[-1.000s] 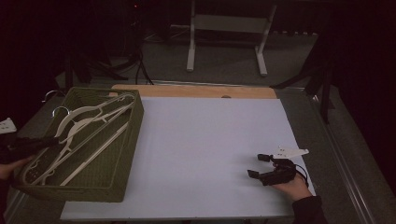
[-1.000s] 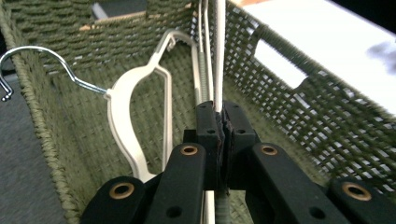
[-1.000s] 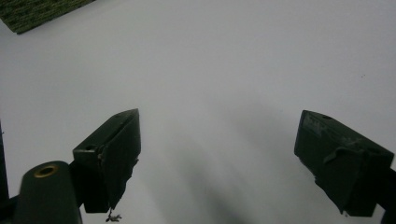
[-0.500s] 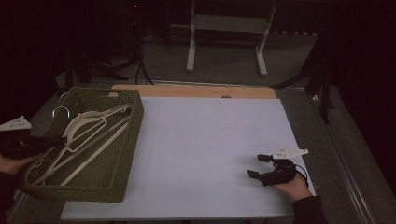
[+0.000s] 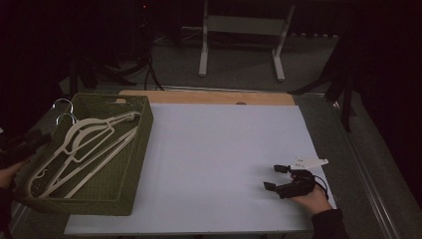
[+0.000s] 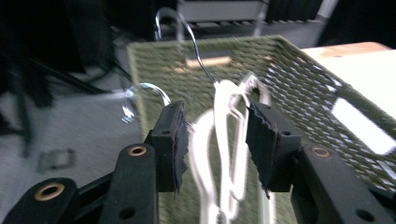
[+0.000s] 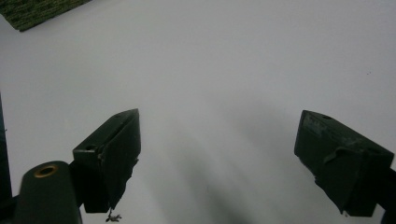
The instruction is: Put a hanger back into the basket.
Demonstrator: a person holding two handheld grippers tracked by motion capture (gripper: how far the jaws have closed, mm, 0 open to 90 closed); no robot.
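Room: dim space, dark floor, a pale metal stand (image 5: pixel 242 37) at the back, well apart from the work.
Counter: white sheet over the counter (image 5: pixel 224 159), with a strip of bare wood along its far edge.
Hangers: white plastic clothes hangers with bent metal hooks (image 5: pixel 82 147) lie stacked in the basket, hooks poking over its far left corner. In the left gripper view the necks of the hangers (image 6: pixel 229 140) stand between the jaws, blurred.
Basket: olive-green woven rectangular basket (image 5: pixel 134 164) on the left end of the counter, its long side running away from the person.
Left gripper: black two-jaw left gripper (image 5: pixel 22 147) at the basket's left rim. Its jaws have just been opening and now stand parted, with the hanger necks in the gap; the pads (image 6: pixel 176 144) do not appear to press on them.
Right gripper: black right gripper (image 5: pixel 278 178) resting low on the sheet near the counter's right front, jaws spread wide with nothing between them (image 7: pixel 217 161), well apart from the basket.
Change: against the earlier frames the basket sits turned and shifted at the counter's left, and the left gripper has gone from pressed together to parted.
Meaning: I judge that a hold is being let go, or a fresh one lined up on the hangers; the jaws must press together on one neck before any lift.
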